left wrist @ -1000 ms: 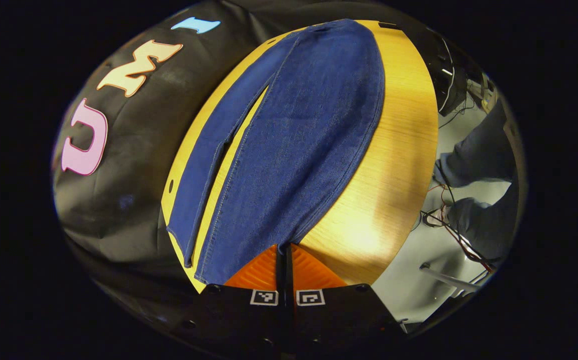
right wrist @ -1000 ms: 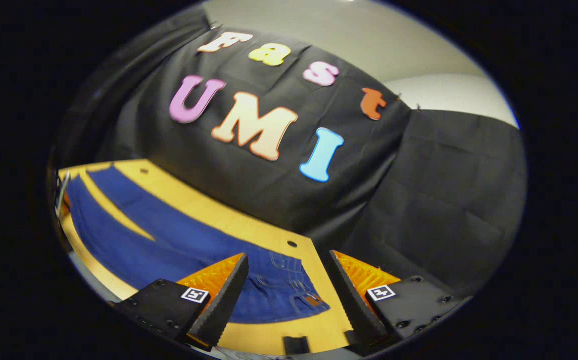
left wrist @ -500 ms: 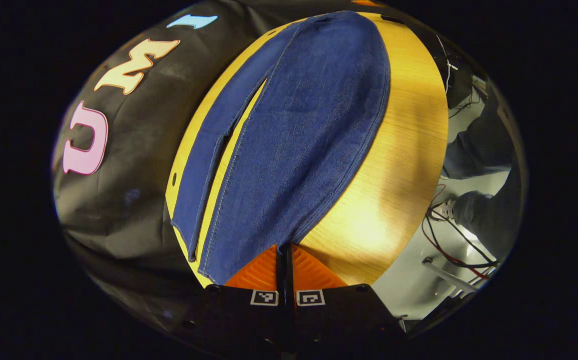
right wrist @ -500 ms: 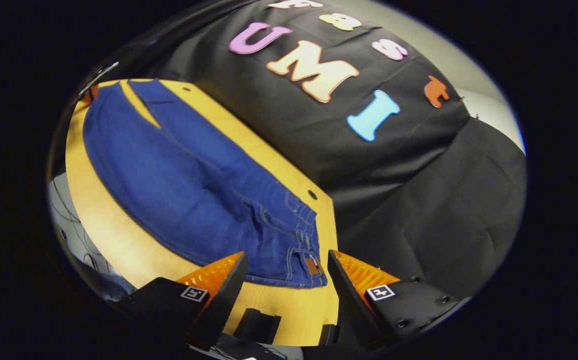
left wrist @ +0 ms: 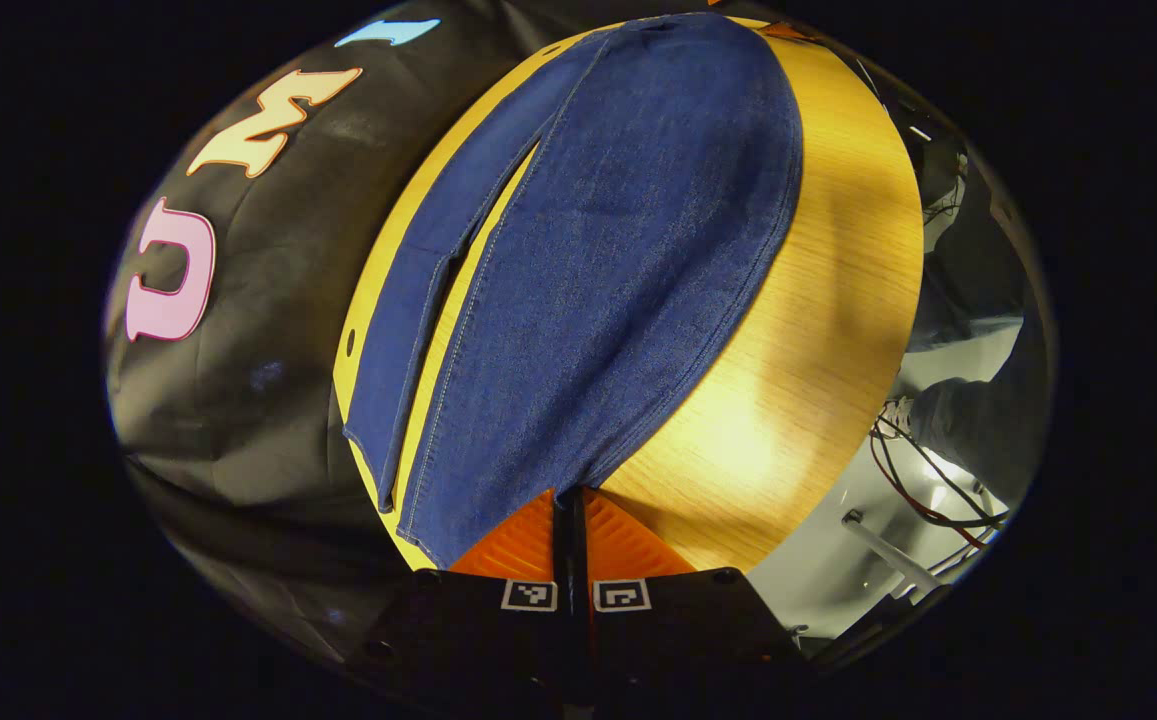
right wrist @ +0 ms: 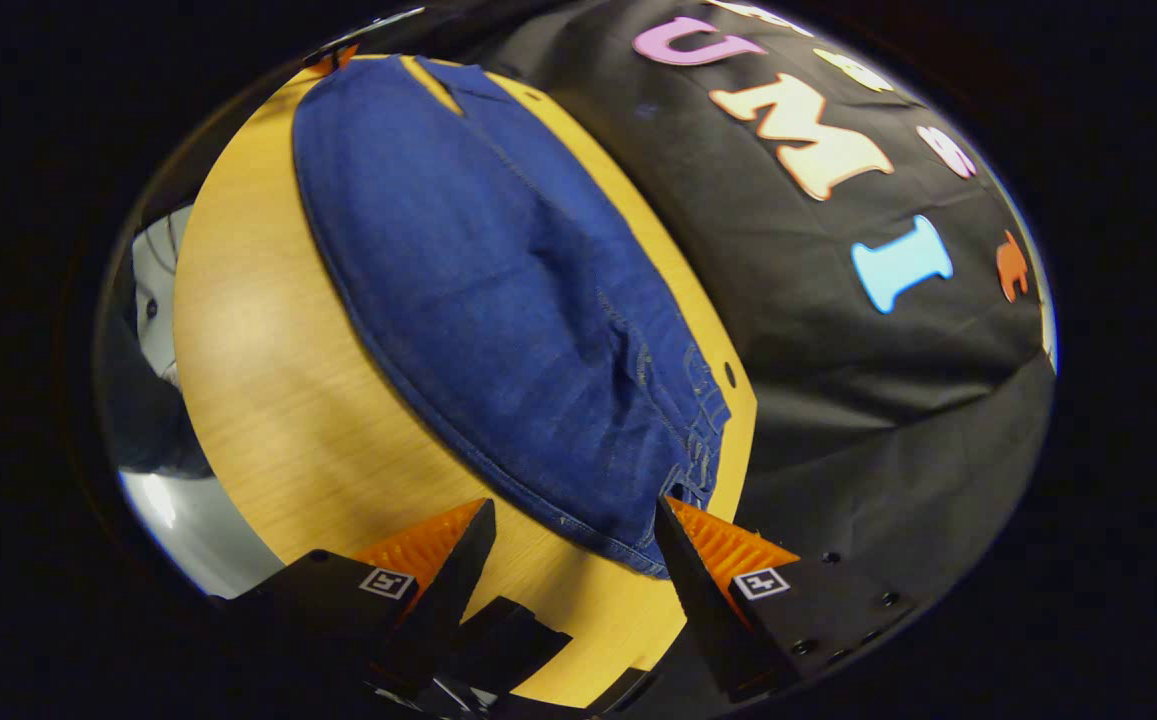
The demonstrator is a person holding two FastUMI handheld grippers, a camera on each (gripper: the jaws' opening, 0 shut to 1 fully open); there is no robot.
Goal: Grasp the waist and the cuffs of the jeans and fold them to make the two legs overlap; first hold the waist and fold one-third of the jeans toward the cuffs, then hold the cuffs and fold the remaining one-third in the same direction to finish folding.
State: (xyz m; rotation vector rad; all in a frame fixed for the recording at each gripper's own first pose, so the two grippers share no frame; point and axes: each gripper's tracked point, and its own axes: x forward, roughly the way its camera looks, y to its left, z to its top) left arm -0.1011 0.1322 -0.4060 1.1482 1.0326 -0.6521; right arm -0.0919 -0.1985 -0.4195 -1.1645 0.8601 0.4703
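Dark blue jeans (left wrist: 618, 250) lie flat and lengthwise on the wooden table (left wrist: 818, 330). In the left gripper view the near leg's cuff runs into my left gripper (left wrist: 570, 500), which is shut on its corner. The other leg (left wrist: 408, 320) lies beside it, a narrow strip of table between them. In the right gripper view the jeans (right wrist: 498, 300) stretch away from the waist (right wrist: 683, 450). My right gripper (right wrist: 573, 520) is open just above the table, its right finger (right wrist: 708, 540) touching the waist edge and its left finger (right wrist: 438, 550) over bare wood.
The booth's black cloth hangs close behind the table's far long edge. A person's legs (left wrist: 978, 430) and loose cables (left wrist: 928, 480) are on the floor past the near edge. Black clips (right wrist: 508, 640) sit on the table's edge below my right gripper.
My right gripper has tipped down and swung over the waist end, which now lies between its open fingers. The left gripper stays shut on the cuff, barely shifted.
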